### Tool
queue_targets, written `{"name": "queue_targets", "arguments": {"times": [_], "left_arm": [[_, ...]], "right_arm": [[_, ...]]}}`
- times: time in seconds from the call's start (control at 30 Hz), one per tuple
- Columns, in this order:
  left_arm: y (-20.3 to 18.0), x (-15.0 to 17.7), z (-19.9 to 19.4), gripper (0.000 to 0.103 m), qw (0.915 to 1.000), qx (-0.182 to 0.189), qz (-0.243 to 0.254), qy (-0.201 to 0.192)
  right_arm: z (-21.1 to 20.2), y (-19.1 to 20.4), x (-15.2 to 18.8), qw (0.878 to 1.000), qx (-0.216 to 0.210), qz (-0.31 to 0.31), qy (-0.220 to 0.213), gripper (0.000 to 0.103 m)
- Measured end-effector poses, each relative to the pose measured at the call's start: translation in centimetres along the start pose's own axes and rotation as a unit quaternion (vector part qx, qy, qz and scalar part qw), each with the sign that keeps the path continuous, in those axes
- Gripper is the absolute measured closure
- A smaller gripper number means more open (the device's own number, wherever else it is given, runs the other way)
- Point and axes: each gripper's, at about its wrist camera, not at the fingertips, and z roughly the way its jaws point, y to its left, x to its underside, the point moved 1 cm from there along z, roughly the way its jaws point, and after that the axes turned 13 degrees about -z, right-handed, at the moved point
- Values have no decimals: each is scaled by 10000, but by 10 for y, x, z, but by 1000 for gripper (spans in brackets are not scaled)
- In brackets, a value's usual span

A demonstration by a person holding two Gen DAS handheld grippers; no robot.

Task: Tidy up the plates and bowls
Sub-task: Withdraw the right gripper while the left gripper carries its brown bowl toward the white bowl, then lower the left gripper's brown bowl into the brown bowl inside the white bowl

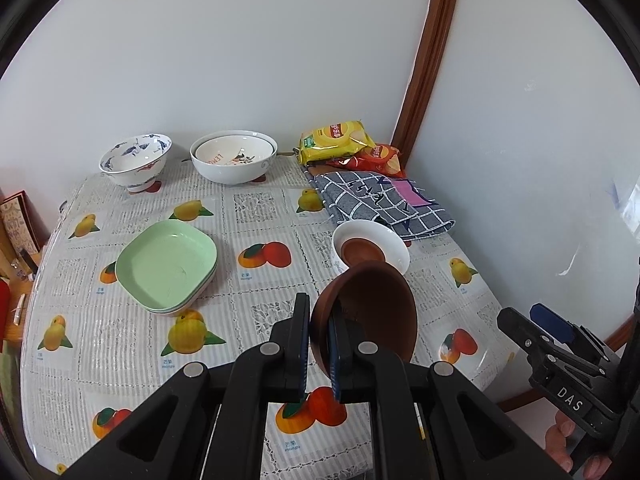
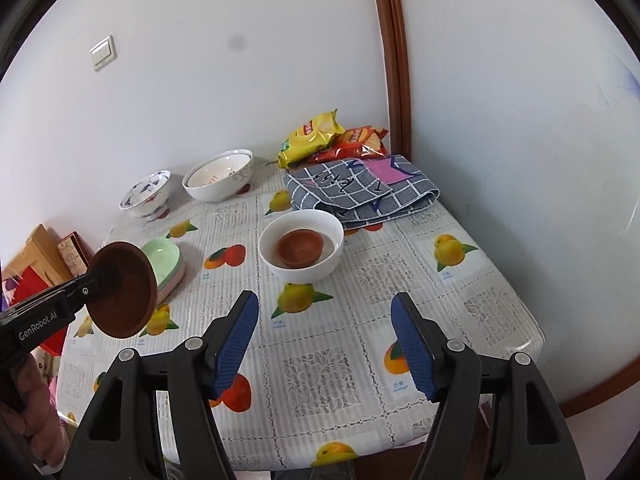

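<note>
My left gripper point(image 1: 319, 350) is shut on the rim of a small brown bowl point(image 1: 372, 312) and holds it tilted above the table, near a white bowl point(image 1: 394, 246) with another brown bowl point(image 1: 362, 250) inside. The held bowl also shows in the right wrist view point(image 2: 124, 290), left of the white bowl point(image 2: 301, 246). My right gripper point(image 2: 324, 346) is open and empty above the table's front part. Stacked green plates point(image 1: 168, 266) lie at the left. A blue-patterned bowl point(image 1: 136, 160) and nested large white bowls point(image 1: 234, 158) stand at the back.
A folded checked cloth point(image 1: 384, 204) and two snack bags point(image 1: 340, 142) lie at the back right by the wall. The fruit-print tablecloth point(image 1: 256, 208) covers the table. The table's right edge runs close to the wall. Boxes point(image 2: 52, 252) stand off the table's left side.
</note>
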Motion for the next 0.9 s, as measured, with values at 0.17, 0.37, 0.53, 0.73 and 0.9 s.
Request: {"name": "queue_targets", "arguments": {"times": [0.17,0.37,0.53,0.73,0.9], "left_arm": [[-2,-1,3,94,10000,10,31,27],[-9,-8,17,94,9999,22,73,113],[-16,-11,36,94,9997,34,72,223],[-19,-15,56,94,9993,4,70,357],[-23,-18,75,94,9989,-4,75,464]], "right_arm": [[-2,0,0,10000,-40,14,-37,35],[1,1,-4,10000,48,-79,-21,35],[7,-5,-7,9999,92,-64,-14,35],[22,-16,-8,9998,-9,169,98,35],[34,-21,-8,9996,-2,211,192,35]]}}
